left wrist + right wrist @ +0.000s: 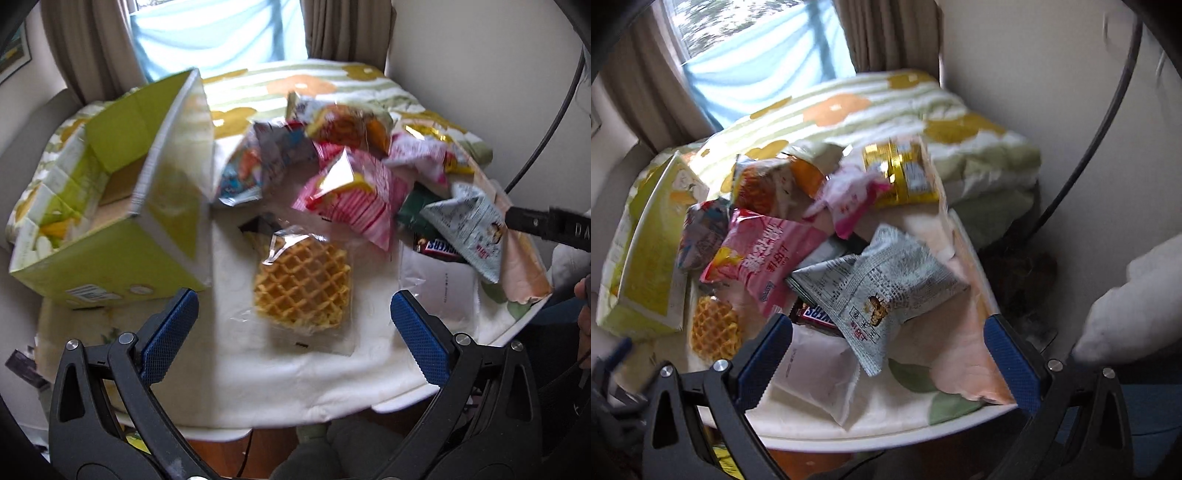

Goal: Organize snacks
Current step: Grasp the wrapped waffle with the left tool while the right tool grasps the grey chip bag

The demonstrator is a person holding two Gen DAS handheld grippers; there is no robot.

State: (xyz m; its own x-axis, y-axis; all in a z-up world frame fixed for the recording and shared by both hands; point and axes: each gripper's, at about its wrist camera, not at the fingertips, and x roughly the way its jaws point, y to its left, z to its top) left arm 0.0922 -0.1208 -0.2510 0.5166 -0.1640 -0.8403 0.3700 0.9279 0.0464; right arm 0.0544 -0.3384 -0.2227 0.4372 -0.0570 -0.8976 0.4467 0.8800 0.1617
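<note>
Left gripper (293, 325) hung over table, blue fingers (170, 332) wide apart, holding nothing. Wrapped waffle (303, 291) lay flat on white cloth (288, 384) right between them, below. Green box (110, 206) stood open just beside waffle, on left. Snack pile sat behind: pink striped bag (354, 199), grey bag (879, 284), Snickers bar (816, 315) poking out under grey bag, gold pack (901, 173) at back. Right gripper (888, 350) hovered near grey bag, fingers also wide apart, empty.
</note>
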